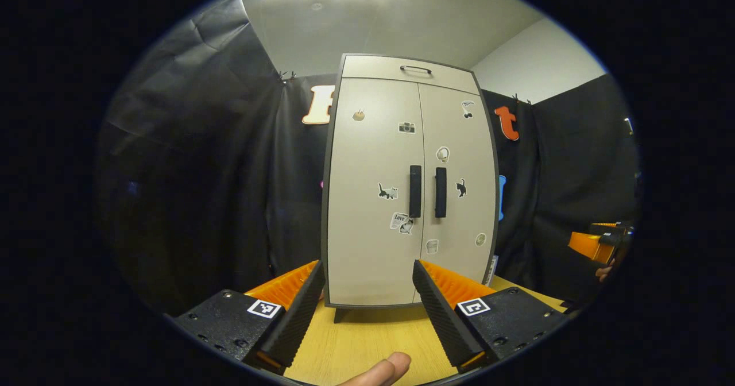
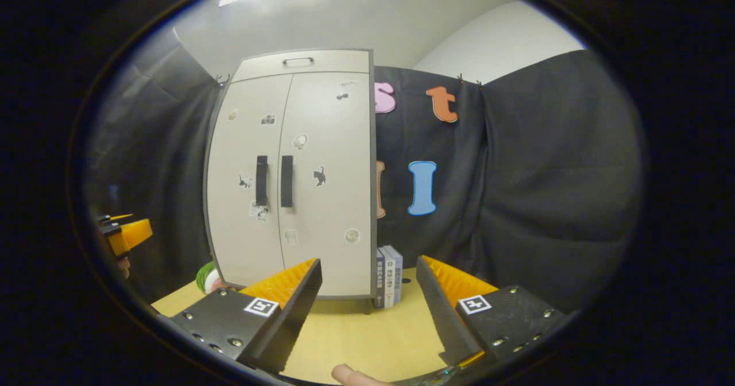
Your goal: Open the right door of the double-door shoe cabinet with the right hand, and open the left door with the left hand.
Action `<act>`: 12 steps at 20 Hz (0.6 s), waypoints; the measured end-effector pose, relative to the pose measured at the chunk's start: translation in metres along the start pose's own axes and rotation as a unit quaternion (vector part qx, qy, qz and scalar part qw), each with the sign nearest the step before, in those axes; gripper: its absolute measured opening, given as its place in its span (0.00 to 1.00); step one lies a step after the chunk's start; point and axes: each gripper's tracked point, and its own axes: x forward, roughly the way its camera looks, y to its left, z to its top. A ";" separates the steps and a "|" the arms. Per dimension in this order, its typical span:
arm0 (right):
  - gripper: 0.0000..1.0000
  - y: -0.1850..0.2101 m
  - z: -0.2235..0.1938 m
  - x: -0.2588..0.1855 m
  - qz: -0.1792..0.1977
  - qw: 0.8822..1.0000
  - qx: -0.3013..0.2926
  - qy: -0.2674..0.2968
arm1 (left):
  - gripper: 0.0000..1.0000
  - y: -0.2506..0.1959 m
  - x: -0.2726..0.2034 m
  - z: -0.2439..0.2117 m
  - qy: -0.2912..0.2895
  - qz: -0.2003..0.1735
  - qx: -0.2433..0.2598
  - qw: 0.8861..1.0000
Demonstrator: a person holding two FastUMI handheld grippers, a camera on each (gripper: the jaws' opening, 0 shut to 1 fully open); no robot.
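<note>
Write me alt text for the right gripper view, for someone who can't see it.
A pale double-door shoe cabinet stands shut on a wooden table, its two dark vertical door handles side by side at the centre seam. The right tongs hang open in front of it, holding nothing. A few books stand against the cabinet's right side.

Wooden table under shoe cabinet, books, green object.

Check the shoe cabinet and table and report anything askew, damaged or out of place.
Nothing stands out. The shoe cabinet stands upright on the table, both doors shut flush, handles level. Books stand upright beside it.
</note>
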 end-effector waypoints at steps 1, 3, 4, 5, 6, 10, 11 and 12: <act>0.97 0.001 0.000 0.000 0.002 1.000 0.000 0.000 | 0.96 0.001 0.001 -0.001 0.001 0.001 -0.001 1.000; 0.98 -0.001 0.000 -0.001 0.002 1.000 0.000 -0.001 | 0.95 0.003 0.002 0.000 -0.004 0.013 0.013 1.000; 0.98 -0.001 -0.001 -0.001 0.004 1.000 0.000 -0.001 | 0.96 0.002 0.000 -0.001 -0.003 0.016 0.019 1.000; 0.97 -0.002 -0.002 -0.001 0.004 1.000 0.000 -0.001 | 0.95 -0.001 0.000 -0.001 -0.001 0.012 0.017 1.000; 0.97 -0.003 -0.002 -0.002 0.005 1.000 0.001 0.000 | 0.96 -0.006 -0.001 -0.002 0.001 0.004 0.011 1.000; 0.98 -0.005 -0.003 -0.001 0.005 1.000 0.009 0.000 | 0.95 -0.008 -0.003 -0.001 -0.004 0.004 0.013 1.000; 0.98 -0.005 -0.004 -0.001 0.006 1.000 0.008 0.001 | 0.95 -0.008 -0.004 -0.001 -0.004 0.006 0.014 1.000; 0.98 -0.004 -0.004 -0.002 0.008 1.000 0.007 0.001 | 0.95 -0.009 -0.004 -0.002 -0.004 0.005 0.014 1.000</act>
